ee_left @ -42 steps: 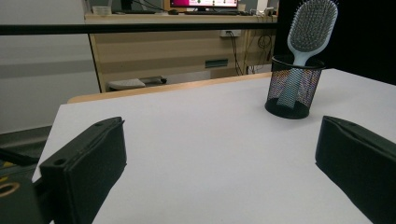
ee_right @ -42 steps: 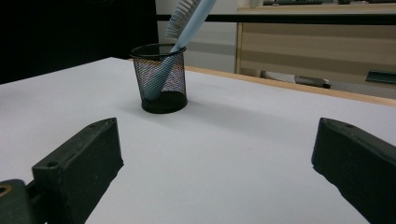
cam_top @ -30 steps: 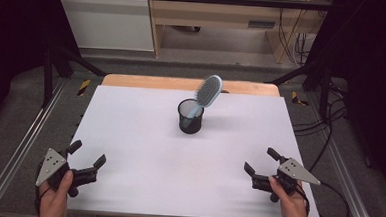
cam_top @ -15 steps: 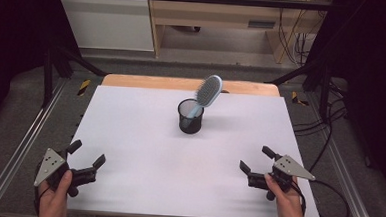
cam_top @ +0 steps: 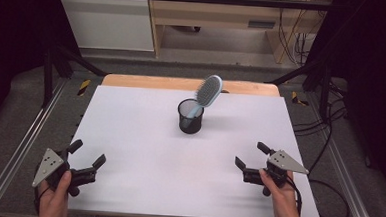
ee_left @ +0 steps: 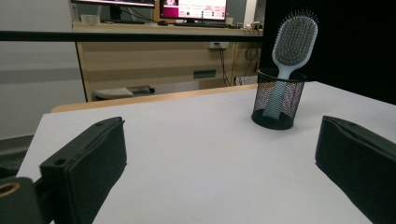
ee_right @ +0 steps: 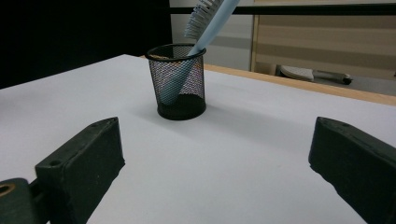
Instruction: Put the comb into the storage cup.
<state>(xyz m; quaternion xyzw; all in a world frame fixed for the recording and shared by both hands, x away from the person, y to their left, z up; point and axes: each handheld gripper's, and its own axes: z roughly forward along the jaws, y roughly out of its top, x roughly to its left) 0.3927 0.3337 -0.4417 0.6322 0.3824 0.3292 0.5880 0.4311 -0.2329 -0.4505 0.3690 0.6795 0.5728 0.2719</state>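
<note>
Black wire-mesh cup (cam_top: 190, 117) may tip: its leaning pale-blue hairbrush (cam_top: 208, 92) overhangs; both tongs, left (cam_top: 84, 159) and right (cam_top: 251, 159), gape apart, empty.

Bright even overhead light, soft shadows, dark surroundings — near jaws blurred, slight softness overall

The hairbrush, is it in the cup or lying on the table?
In the cup. The hairbrush stands handle-down inside the black mesh cup, leaning on its rim, with the bristle head sticking out above.
</note>
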